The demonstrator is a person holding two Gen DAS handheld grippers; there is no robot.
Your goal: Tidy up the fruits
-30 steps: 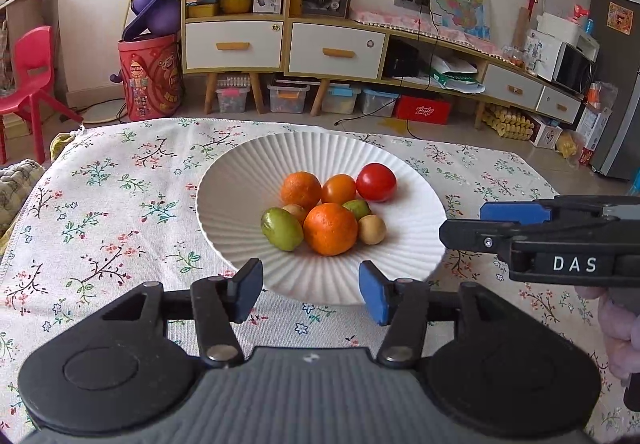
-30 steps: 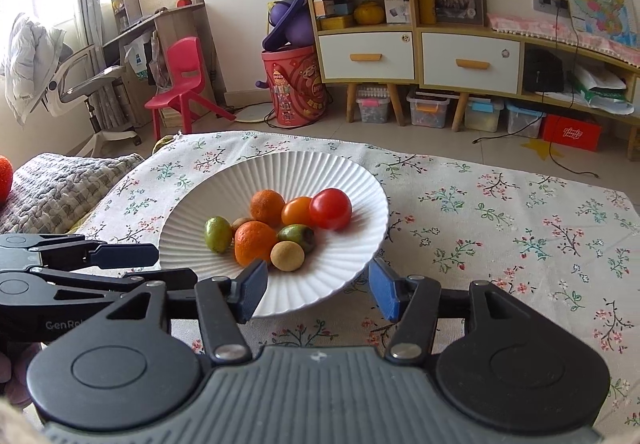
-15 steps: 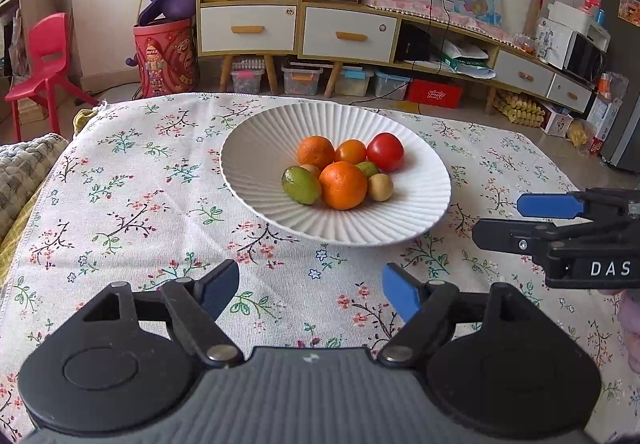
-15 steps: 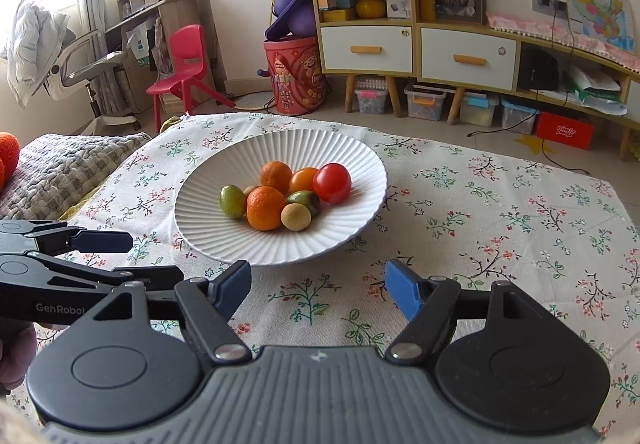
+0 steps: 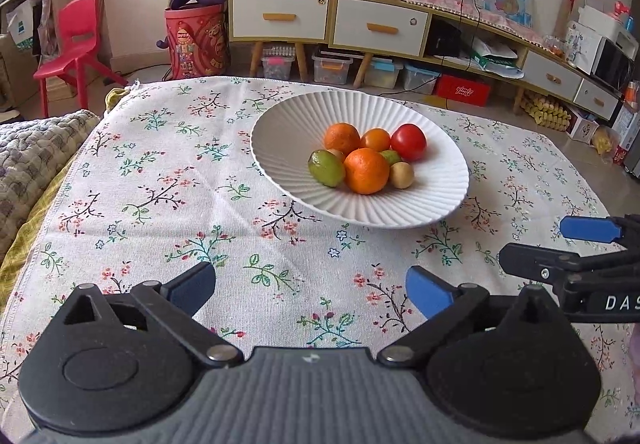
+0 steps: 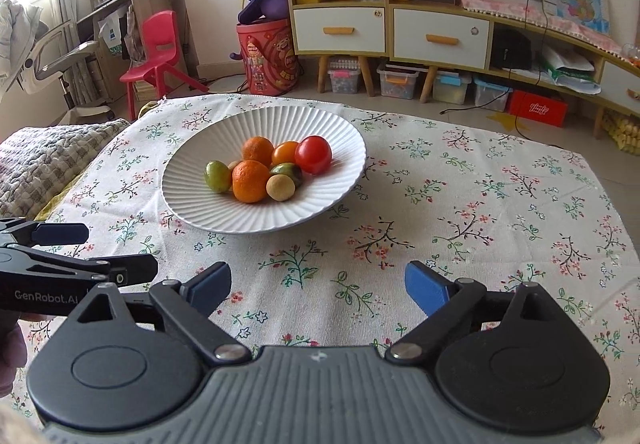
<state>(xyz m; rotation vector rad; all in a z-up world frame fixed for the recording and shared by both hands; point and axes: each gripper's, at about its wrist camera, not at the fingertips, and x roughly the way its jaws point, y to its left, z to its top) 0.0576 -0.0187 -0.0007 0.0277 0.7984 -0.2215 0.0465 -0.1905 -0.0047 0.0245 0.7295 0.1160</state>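
A white ribbed plate (image 5: 280,132) (image 6: 192,200) sits on the floral tablecloth. It holds several fruits in a cluster: a large orange (image 5: 366,171) (image 6: 250,181), a red tomato (image 5: 408,142) (image 6: 313,154), a green fruit (image 5: 326,168) (image 6: 217,176) and a small tan fruit (image 5: 401,175) (image 6: 280,187). My left gripper (image 5: 312,290) is open and empty, well short of the plate. My right gripper (image 6: 318,286) is open and empty, also short of the plate. Each gripper shows at the edge of the other's view.
The floral tablecloth (image 5: 168,180) covers the table. A grey quilted blanket (image 6: 36,160) lies off its left edge. Shelves and drawers (image 5: 328,16), a red chair (image 5: 76,40) and a red bin (image 5: 196,40) stand beyond the far edge.
Both grippers have pulled back from the plate toward the near edge and opened wider. The fruits and the plate have not moved.
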